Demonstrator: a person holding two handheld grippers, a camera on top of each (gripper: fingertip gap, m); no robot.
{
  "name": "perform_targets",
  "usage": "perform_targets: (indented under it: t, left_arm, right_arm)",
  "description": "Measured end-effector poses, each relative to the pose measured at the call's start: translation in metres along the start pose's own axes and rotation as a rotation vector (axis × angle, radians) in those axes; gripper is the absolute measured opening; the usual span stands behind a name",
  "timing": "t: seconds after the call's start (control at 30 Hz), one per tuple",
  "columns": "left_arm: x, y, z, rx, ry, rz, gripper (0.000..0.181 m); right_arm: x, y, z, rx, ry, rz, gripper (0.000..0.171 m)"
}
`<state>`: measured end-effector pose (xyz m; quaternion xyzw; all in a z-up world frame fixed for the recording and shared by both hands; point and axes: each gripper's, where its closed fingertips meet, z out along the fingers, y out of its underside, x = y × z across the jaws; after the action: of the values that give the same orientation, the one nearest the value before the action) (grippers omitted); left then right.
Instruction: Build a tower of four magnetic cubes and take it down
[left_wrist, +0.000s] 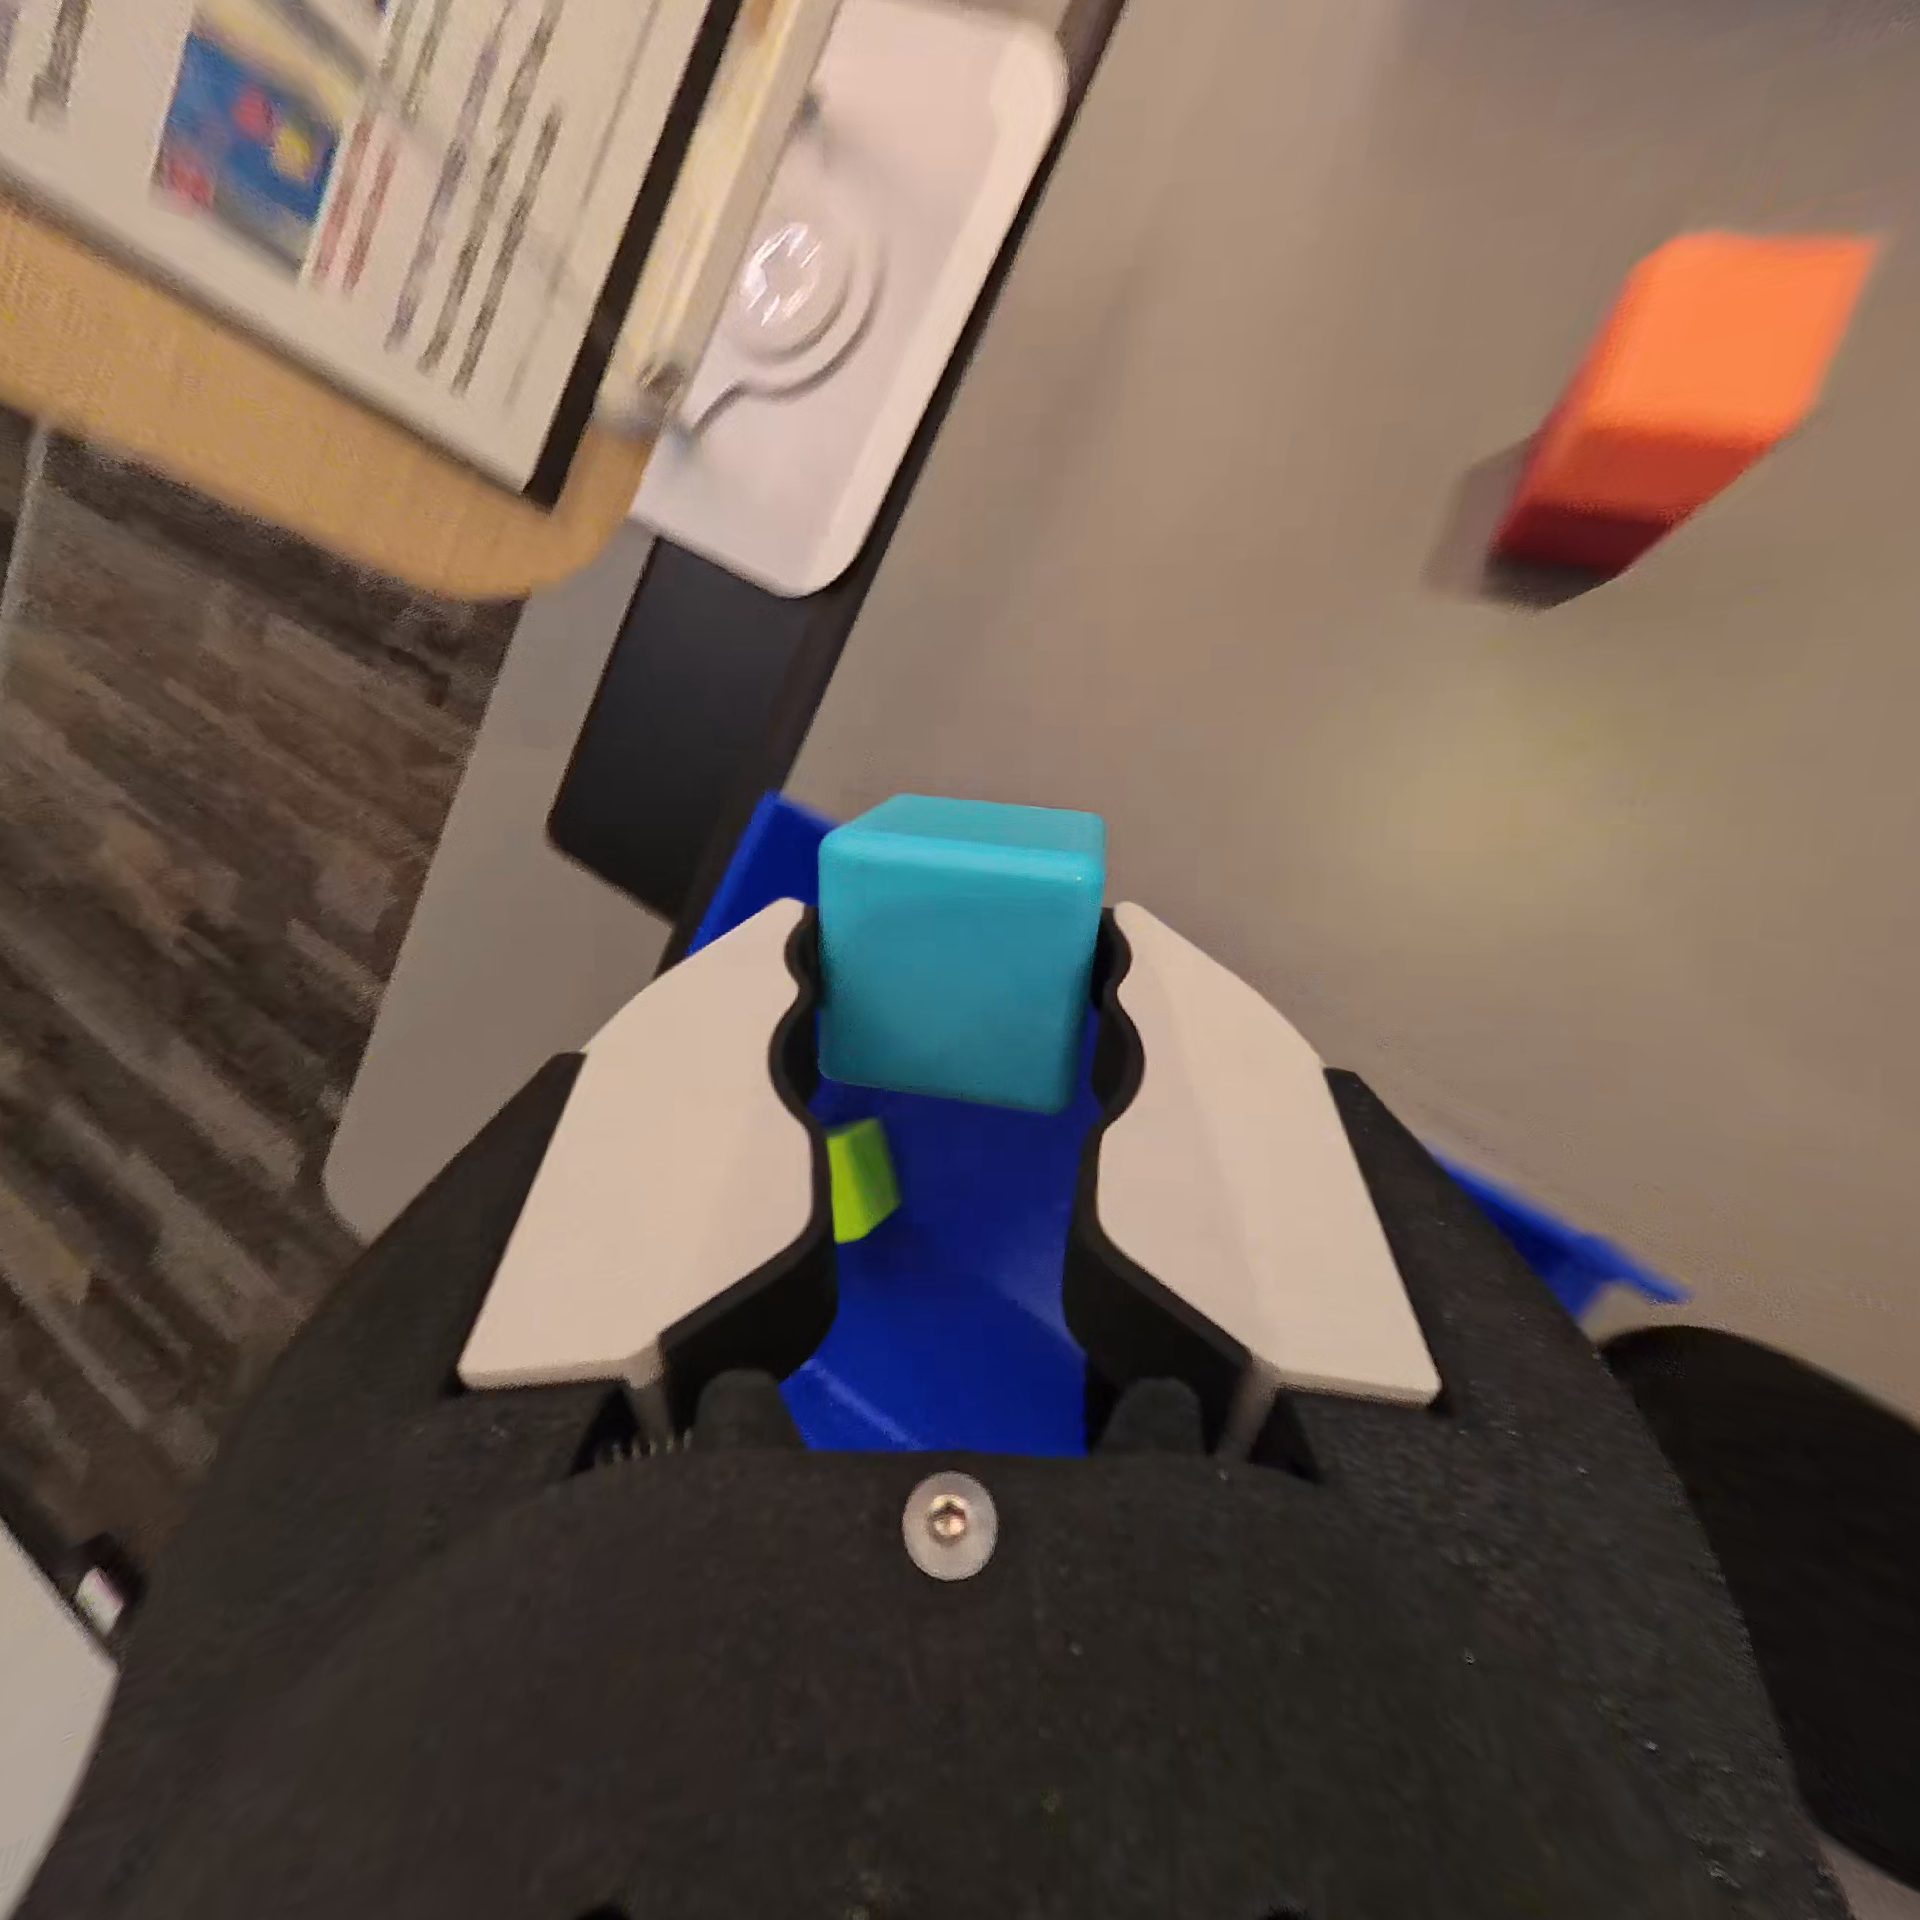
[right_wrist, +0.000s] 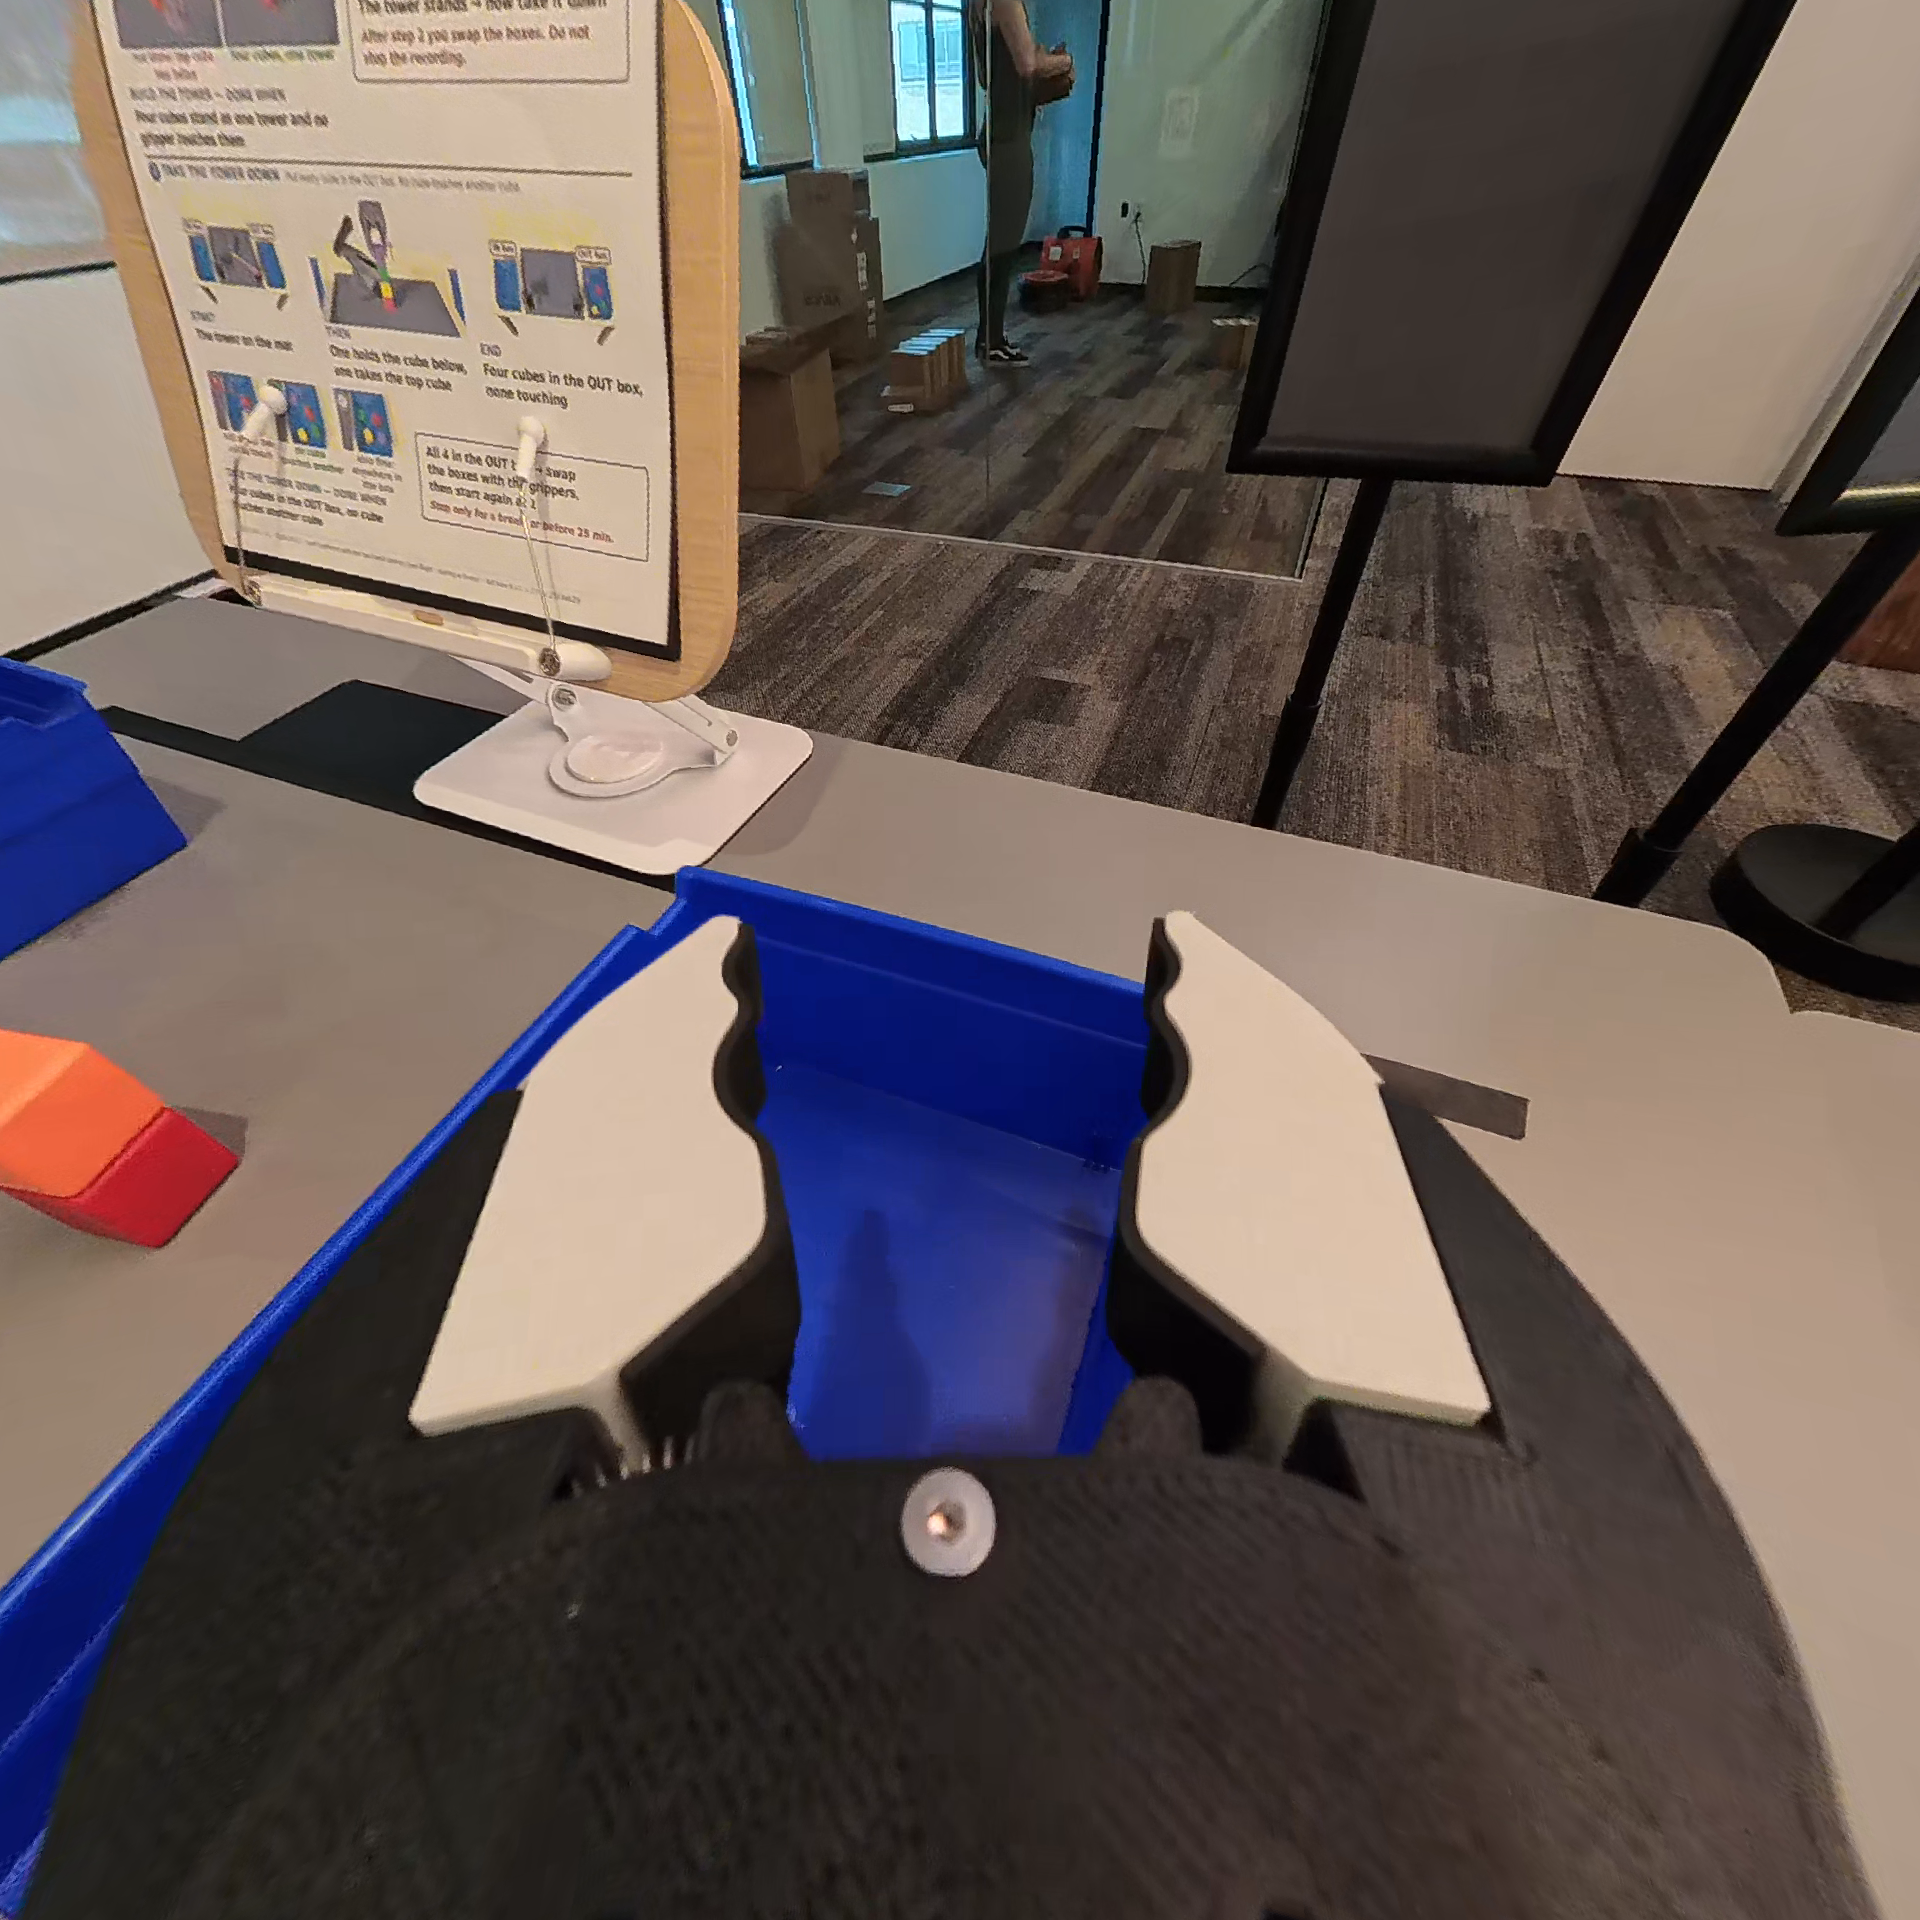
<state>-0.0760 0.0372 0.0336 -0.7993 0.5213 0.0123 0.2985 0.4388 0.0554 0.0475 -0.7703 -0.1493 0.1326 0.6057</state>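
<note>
While gripping: left tool (left_wrist: 958, 961) tilted.

A teal cube (left_wrist: 961, 951) is showing above a blue box (left_wrist: 935, 1299) holding a lime-green cube (left_wrist: 860, 1179). Beyond the box, an orange cube (left_wrist: 1704, 364) is sitting on a red cube (left_wrist: 1558, 535) on the grey table (left_wrist: 1351, 779).

Cubes: four — teal (left_wrist: 956, 951), green (left_wrist: 860, 1179), orange (right_wrist: 62, 1112), red (right_wrist: 145, 1179). Blue boxes: two (right_wrist: 914, 997) (right_wrist: 62, 800). Instruction board (right_wrist: 416, 312): one.
</note>
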Motion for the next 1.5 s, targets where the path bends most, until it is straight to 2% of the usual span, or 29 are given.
perform_targets:
  t: [0.1, 0.23, 0.37, 0.5, 0.8, 0.97, 1.03, 1.2, 1.4, 1.5]
  left_arm:
    - [0.054, -0.048, 0.001, 0.015, 0.080, 0.047, 0.050]
    - [0.120, -0.094, 0.028, 0.004, 0.188, 0.058, 0.050]
    - [0.155, -0.107, 0.064, -0.082, 0.212, 0.057, 0.050]
    - [0.171, -0.105, 0.083, -0.152, 0.227, 0.086, 0.050]
    - [0.168, -0.096, 0.101, -0.226, 0.178, 0.138, 0.050]
    - [0.168, -0.095, 0.105, -0.215, 0.217, 0.137, 0.050]
    - [0.168, -0.096, 0.106, -0.200, 0.237, 0.181, 0.050]
    - [0.173, -0.099, 0.104, -0.134, 0.292, 0.436, 0.050]
    - [0.167, -0.103, 0.109, -0.155, 0.347, 0.376, 0.050]
    - [0.162, -0.110, 0.108, -0.119, 0.329, 0.350, 0.069]
  right_arm:
    - [-0.004, -0.002, -0.001, 0.005, -0.015, 0.001, 0.072]
    - [-0.007, -0.001, -0.002, -0.001, -0.032, 0.003, 0.072]
    - [-0.007, -0.001, -0.004, 0.002, -0.049, 0.019, 0.072]
    - [-0.004, -0.005, -0.009, 0.033, -0.064, 0.049, 0.072]
    - [-0.001, -0.004, -0.011, 0.035, -0.082, 0.079, 0.072]
    - [-0.001, -0.002, -0.010, 0.026, -0.084, 0.080, 0.072]
    - [-0.002, 0.001, -0.009, 0.015, -0.089, 0.080, 0.072]
    - [-0.003, 0.005, -0.005, -0.005, -0.091, 0.076, 0.072]
    - [-0.005, 0.008, -0.002, -0.027, -0.092, 0.063, 0.072]
    - [-0.005, 0.010, -0.001, -0.035, -0.094, 0.063, 0.072]
